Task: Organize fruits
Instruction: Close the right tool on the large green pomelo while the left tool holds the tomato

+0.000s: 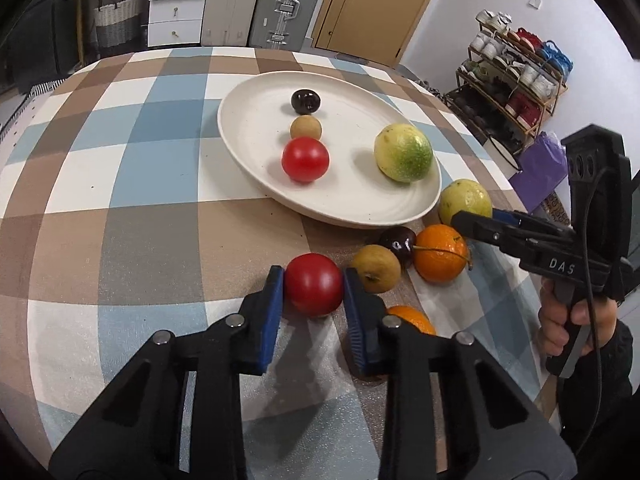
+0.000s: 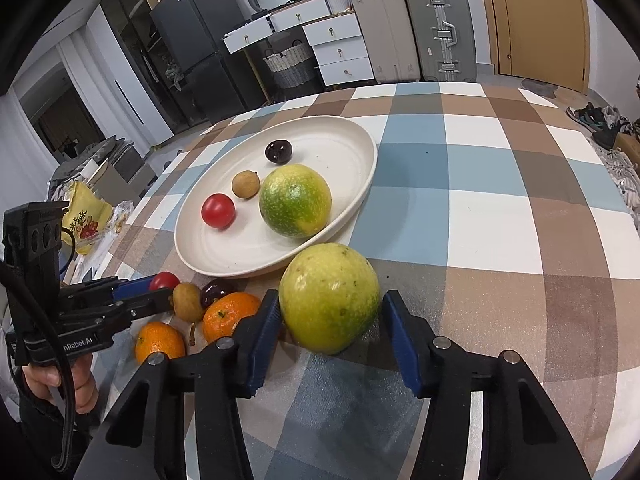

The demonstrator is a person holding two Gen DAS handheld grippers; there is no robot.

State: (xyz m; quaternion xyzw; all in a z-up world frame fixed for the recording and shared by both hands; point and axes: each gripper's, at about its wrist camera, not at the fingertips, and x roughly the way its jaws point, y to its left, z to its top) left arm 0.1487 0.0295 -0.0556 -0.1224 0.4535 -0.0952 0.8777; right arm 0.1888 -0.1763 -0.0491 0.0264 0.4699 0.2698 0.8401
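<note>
A white plate [image 1: 256, 184] [image 2: 224, 256] on the checked tablecloth holds a dark cherry [image 1: 305, 101], a small brown fruit [image 1: 306, 128], a red tomato [image 1: 305, 159] and a green-yellow fruit [image 1: 403, 152] [image 2: 295, 201]. My left gripper [image 1: 314, 292] is shut on a second red tomato [image 1: 314, 290] [image 2: 164, 280] on the table. My right gripper [image 2: 330, 312] is open around a yellow-green fruit [image 2: 329, 297] [image 1: 465, 201]; its left pad touches the fruit and the right pad stands a little apart. Between them lie a brown fruit [image 1: 377, 269], a dark cherry [image 1: 398, 243] and two oranges [image 1: 440, 253] [image 2: 160, 341].
The table's right edge [image 1: 500, 168] drops toward a shoe rack [image 1: 516, 80] and a purple bag [image 1: 540, 168]. Suitcases [image 2: 408, 24] and white drawers [image 2: 340, 52] stand behind the table. A yellow snack bag [image 2: 84, 216] lies off the table's left side.
</note>
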